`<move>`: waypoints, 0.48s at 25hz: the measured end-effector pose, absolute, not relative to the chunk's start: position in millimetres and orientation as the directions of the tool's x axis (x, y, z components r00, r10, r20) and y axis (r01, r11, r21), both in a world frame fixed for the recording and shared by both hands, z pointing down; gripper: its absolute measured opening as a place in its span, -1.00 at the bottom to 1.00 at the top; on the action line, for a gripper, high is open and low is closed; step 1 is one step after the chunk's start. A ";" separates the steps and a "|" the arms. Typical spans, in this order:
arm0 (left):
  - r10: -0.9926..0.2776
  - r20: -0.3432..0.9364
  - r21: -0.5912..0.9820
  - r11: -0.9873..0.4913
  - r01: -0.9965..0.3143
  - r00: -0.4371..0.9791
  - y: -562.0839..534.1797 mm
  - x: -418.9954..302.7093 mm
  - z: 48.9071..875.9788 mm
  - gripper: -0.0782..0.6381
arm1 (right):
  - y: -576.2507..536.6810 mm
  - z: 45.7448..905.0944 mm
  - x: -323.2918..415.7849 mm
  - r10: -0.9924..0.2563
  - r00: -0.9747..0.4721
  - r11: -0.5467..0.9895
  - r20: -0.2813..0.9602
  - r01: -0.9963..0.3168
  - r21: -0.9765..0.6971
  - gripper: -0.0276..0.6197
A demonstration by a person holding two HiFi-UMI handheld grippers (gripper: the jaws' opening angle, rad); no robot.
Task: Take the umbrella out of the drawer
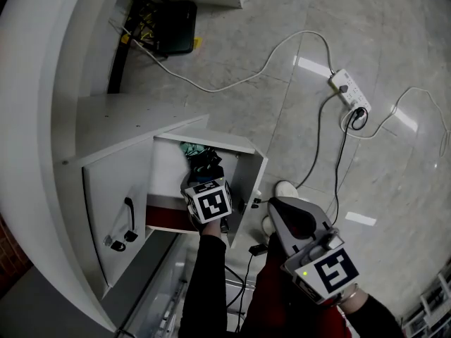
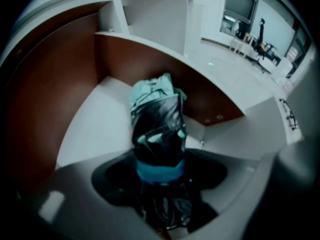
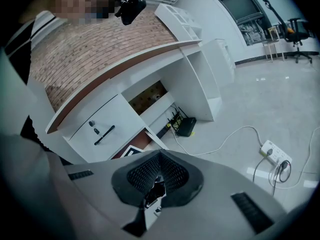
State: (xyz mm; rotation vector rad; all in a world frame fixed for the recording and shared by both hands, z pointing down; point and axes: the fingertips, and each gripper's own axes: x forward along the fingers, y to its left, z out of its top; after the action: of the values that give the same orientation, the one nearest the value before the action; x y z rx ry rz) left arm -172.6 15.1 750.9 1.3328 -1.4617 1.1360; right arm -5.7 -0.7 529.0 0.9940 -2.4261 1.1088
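The white drawer (image 1: 211, 141) stands pulled out of the curved counter. A folded black and teal umbrella (image 1: 203, 162) lies inside it. My left gripper (image 1: 208, 183) points steeply down into the drawer over the umbrella. In the left gripper view the umbrella (image 2: 157, 129) sits between the wide-apart jaws of the left gripper (image 2: 160, 170), with a gap on each side, so the pads do not press on it. My right gripper (image 1: 280, 208) hangs outside the drawer to its right, jaws together and empty. In its own view the right gripper (image 3: 160, 160) looks toward the counter.
A white drawer front with a black handle (image 1: 129, 217) is left of the open drawer. A black box (image 1: 175, 37) with cables sits under the counter. A power strip (image 1: 349, 90) and its cords lie on the floor at right. A white shoe (image 1: 285, 189) is beside the drawer.
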 end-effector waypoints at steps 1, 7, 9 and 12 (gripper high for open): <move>-0.240 0.967 -0.086 0.025 -0.996 -0.089 14.0 -172.5 751.7 0.07 | -1.1 529.3 -7.4 -0.468 -0.721 0.463 0.512 -0.693 -0.552 -0.92; -0.231 0.968 -0.088 0.054 -0.995 -0.098 11.6 -174.2 762.2 0.07 | 1.8 538.0 -9.8 -0.450 -0.722 0.462 0.526 -0.692 -0.555 -0.92; -0.229 0.968 -0.092 0.066 -0.994 -0.105 9.5 -175.9 766.0 0.07 | 1.1 539.7 -9.7 -0.448 -0.721 0.461 0.529 -0.693 -0.554 -0.92; -0.201 0.974 -0.087 0.071 -0.994 -0.100 6.3 -175.2 769.1 0.07 | 0.4 540.7 -7.5 -0.443 -0.721 0.463 0.533 -0.693 -0.552 -0.92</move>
State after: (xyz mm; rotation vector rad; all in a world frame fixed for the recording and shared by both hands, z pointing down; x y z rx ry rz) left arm -175.2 6.3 769.1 1.2664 -1.4594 1.1273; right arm -7.5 0.4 540.7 0.9660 -2.4019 1.1224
